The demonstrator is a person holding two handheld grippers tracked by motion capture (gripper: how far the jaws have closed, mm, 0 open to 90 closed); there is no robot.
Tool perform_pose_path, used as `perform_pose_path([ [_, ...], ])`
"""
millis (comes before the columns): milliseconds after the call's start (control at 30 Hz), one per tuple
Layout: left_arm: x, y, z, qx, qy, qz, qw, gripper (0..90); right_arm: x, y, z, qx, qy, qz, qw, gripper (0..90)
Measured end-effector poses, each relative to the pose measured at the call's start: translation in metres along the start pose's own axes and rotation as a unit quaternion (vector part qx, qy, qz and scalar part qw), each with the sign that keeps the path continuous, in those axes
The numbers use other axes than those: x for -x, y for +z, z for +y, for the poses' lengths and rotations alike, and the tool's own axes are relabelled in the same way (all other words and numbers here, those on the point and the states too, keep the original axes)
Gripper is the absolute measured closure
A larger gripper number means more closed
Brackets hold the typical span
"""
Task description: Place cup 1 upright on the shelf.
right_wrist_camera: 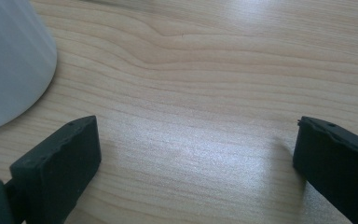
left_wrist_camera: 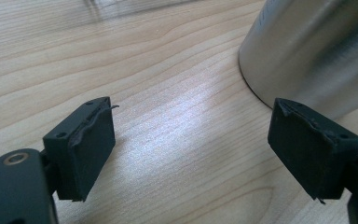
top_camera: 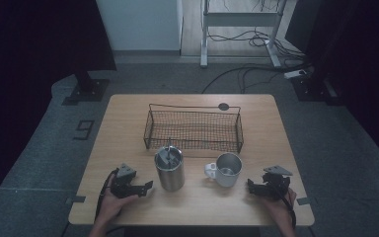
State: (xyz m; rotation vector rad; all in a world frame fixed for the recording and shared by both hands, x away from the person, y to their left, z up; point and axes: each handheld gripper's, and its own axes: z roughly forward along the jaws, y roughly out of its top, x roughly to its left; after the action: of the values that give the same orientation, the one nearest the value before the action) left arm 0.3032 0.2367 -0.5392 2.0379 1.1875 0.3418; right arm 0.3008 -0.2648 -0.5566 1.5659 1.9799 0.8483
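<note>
Both grippers sat near the table's (top_camera: 128, 106) front edge, left gripper (left_wrist_camera: 191, 149) and right gripper (right_wrist_camera: 196, 163) gaping wide, empty. Steel tumbler (left_wrist_camera: 317, 51) and white mug (right_wrist_camera: 9, 60) were cut off close-up. No readable writing.

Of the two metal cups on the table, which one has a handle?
The white-handled mug on the right, nearer the right hand-held gripper. The taller steel tumbler has no handle.

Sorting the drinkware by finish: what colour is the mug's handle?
White, on the steel-coloured mug; its handle shows best in the high view.
</note>
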Motion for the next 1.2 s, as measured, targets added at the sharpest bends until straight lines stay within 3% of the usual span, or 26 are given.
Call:
perform_pose_path([
  [533,-0.002,-0.009,0.003,0.017,-0.014,0.0,0.9998,15.9,0.0,0.0,0.0,0.0,-0.001,0.002,1.0,0.8],
  [867,0.006,-0.038,0.016,0.069,-0.015,-0.019,0.9973,15.2,0.0,0.0,0.001,0.0,-0.002,0.002,1.0,0.9],
  [1200,0.021,-0.043,0.022,0.077,0.0,-0.034,0.9965,14.9,0.0,0.0,0.001,0.0,-0.002,0.002,1.0,0.8],
])
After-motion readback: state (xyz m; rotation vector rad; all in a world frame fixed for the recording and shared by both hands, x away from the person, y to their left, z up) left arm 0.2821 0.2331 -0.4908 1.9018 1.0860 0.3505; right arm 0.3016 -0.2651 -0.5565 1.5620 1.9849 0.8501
